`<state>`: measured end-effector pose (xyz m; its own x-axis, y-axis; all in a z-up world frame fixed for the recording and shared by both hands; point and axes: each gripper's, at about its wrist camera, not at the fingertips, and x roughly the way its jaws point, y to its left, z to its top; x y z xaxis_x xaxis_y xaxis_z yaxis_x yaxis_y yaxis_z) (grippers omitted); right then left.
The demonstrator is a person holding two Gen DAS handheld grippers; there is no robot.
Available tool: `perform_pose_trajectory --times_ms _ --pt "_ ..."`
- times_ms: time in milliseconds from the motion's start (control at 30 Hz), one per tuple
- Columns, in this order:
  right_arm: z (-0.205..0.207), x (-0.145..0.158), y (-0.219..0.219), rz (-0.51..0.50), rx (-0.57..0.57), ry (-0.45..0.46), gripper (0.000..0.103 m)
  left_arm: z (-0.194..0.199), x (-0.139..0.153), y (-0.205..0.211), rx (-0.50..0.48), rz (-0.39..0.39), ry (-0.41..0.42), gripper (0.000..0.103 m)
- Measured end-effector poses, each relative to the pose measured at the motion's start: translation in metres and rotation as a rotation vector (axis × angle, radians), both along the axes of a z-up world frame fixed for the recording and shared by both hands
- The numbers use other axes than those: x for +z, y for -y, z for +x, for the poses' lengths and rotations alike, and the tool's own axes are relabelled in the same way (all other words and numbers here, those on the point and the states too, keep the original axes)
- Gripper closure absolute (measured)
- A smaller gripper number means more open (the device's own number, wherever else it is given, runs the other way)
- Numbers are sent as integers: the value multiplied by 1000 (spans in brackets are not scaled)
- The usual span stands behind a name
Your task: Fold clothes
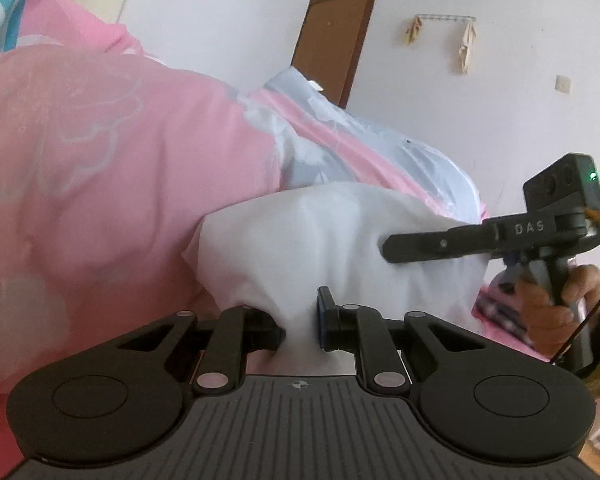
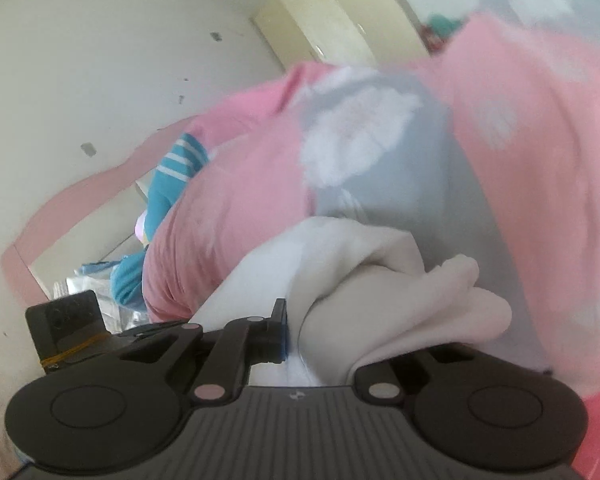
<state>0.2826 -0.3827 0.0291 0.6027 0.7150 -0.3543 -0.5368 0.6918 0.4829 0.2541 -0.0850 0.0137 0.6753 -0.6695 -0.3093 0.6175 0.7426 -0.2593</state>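
Left wrist view shows the left gripper [image 1: 302,328] and right gripper [image 1: 396,246] each pinching the white garment [image 1: 300,240] above the pink quilt [image 1: 100,152]; soft, light and droopy, it seems best held at its edges.

White garment [image 1: 332,232], pink quilt [image 1: 100,152] with white clouds, grey-blue panel, possibly teal-and-white striped cloth [image 2: 176,164]

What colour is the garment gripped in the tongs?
White garment; clearest in the left wrist view.
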Motion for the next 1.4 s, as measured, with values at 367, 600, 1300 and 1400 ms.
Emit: perform_pose_trajectory --times_ms 367,600,1300,1400 --pt "-107 -32 4 27 52 -29 93 -104 -17 -17 -98 52 61 89" --pt "-180 -56 2 100 64 -93 93 -159 -34 -38 -148 18 -66 89" --pt "-244 -125 -1 86 -40 -323 71 -185 -79 -51 -169 -49 -325 80" --pt "-246 -120 3 94 -75 -305 71 -186 -81 -54 -158 -89 -339 80"
